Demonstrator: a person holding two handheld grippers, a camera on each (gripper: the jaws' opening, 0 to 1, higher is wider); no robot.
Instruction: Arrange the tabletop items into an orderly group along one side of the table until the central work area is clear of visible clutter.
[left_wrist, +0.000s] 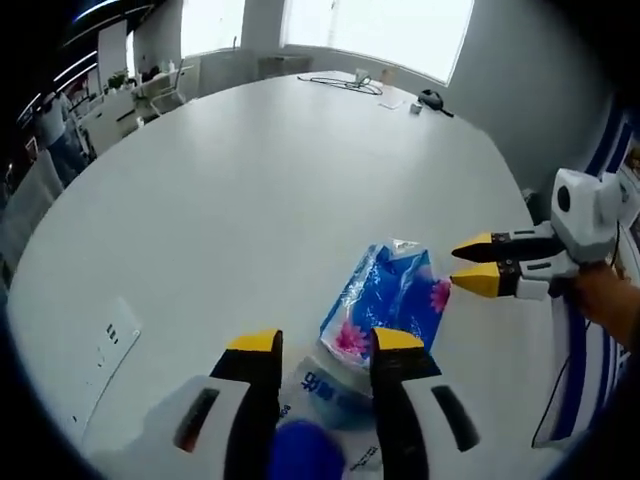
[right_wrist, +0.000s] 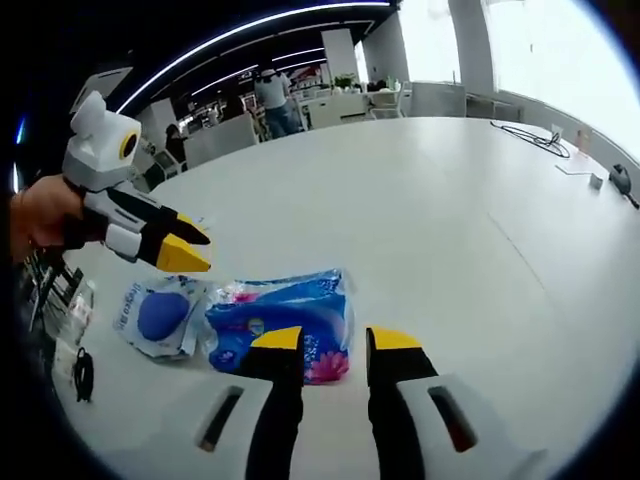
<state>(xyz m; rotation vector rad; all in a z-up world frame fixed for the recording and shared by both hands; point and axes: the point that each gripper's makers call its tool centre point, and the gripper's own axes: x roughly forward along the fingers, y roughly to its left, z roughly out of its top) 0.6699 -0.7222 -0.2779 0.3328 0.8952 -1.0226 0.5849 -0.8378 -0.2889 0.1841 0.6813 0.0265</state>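
A blue tissue pack (left_wrist: 385, 295) with pink flowers lies on the white table (left_wrist: 260, 190), just beyond my left gripper (left_wrist: 326, 345). That gripper is open and hovers over a clear packet holding a round blue thing (left_wrist: 300, 450). My right gripper (left_wrist: 478, 264) comes in from the right, open, its yellow tips close to the pack's far corner. In the right gripper view the tissue pack (right_wrist: 280, 310) lies right in front of my open right gripper (right_wrist: 335, 342), and the clear packet (right_wrist: 160, 315) lies beside the pack. The left gripper (right_wrist: 190, 250) hangs just above the packet with nothing held.
Cables (left_wrist: 345, 85) and a small black object (left_wrist: 430, 100) lie at the table's far end. A socket panel (left_wrist: 112, 335) is set into the tabletop. Small black items (right_wrist: 80, 375) and a clear wrapper (right_wrist: 75, 310) sit by the near edge. Chairs and people stand beyond.
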